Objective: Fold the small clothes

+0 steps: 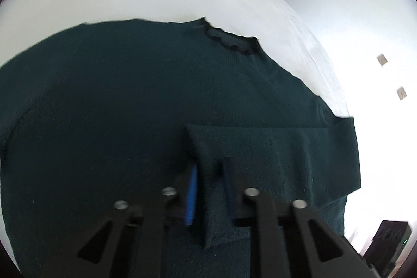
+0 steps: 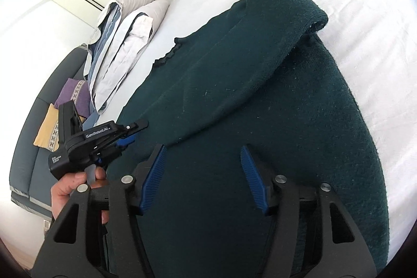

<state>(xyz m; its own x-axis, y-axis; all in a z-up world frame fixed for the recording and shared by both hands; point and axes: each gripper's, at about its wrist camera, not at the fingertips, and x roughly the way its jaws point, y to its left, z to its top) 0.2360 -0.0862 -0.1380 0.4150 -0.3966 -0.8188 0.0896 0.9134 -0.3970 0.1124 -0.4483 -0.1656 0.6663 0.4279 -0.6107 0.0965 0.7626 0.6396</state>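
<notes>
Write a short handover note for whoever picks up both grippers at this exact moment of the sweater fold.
Left gripper: fingers pinched on a cuff-like fold of the dark green sweater.
Right gripper: fingers apart above the sweater body, nothing between them.
The sweater lies spread on the white bed, ruffled neckline toward the pillows.
Done: the sleeve on the right gripper's side is folded across the body.
Left: bring the pinched part across, then fold the body; the hem is out of view.
</notes>
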